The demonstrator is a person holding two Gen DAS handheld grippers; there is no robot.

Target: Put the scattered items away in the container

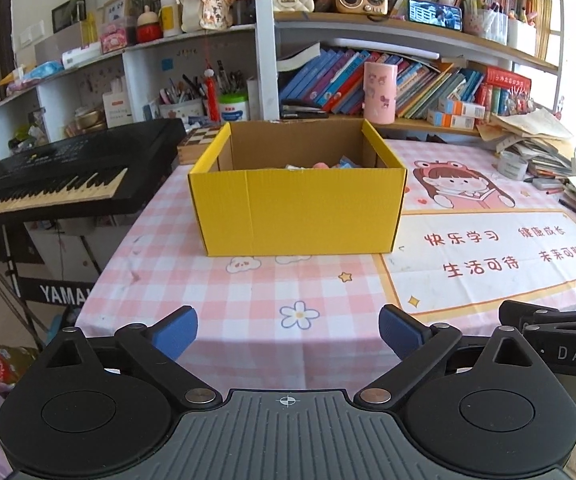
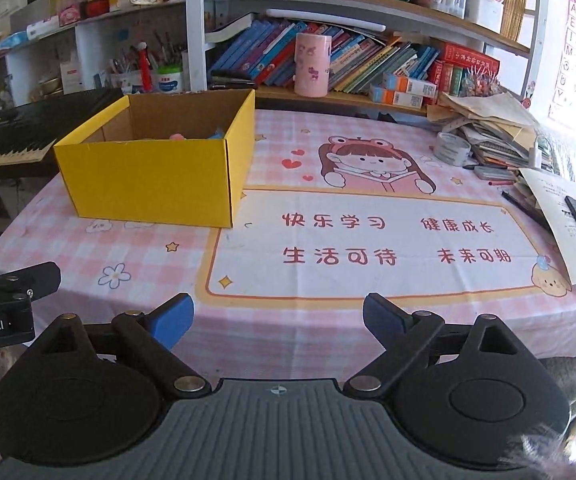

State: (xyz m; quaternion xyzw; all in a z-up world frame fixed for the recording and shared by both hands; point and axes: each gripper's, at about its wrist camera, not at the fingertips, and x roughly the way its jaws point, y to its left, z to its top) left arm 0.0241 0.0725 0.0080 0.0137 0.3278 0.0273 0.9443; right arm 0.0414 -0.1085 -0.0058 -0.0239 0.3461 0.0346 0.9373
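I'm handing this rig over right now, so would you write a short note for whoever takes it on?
Left gripper: open, empty, over the near table edge.
Right gripper: open, empty, alongside it.
Yellow box: on the pink checked tablecloth, far left, top open. A few small items already lie inside, barely visible over the rim.
Done: the cloth in front of the box shows no loose items.
Left: probably nothing. The tape roll and paper pile at the right may not belong to the job; check them.
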